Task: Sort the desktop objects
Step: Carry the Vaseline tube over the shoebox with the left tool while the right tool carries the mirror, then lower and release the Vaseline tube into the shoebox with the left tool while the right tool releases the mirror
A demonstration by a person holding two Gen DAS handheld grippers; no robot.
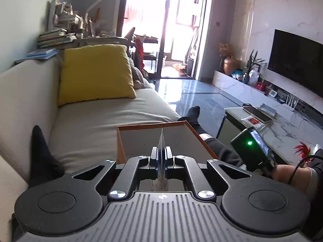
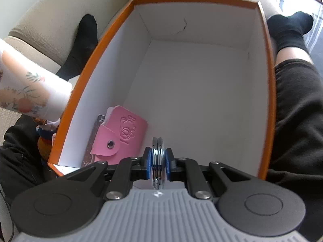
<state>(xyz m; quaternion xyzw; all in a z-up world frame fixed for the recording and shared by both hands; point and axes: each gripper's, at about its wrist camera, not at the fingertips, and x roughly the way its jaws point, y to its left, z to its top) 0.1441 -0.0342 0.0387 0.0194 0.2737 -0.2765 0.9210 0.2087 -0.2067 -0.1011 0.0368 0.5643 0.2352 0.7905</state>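
yellow cushion [image 1: 97, 73] on beige sofa [image 1: 105, 121], wall television [image 1: 298, 64]

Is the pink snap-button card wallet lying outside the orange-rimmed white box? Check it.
No. The pink snap-button card wallet lies on the floor inside the orange-rimmed white box, in its near left corner, partly atop a dark card.

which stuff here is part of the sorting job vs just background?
Job:
- orange box
- pink card holder and dark card inside it
- metal folding tool in right gripper
- thin flat packet in left gripper

Lying about:
- yellow cushion
- sofa
- TV
- book stacks
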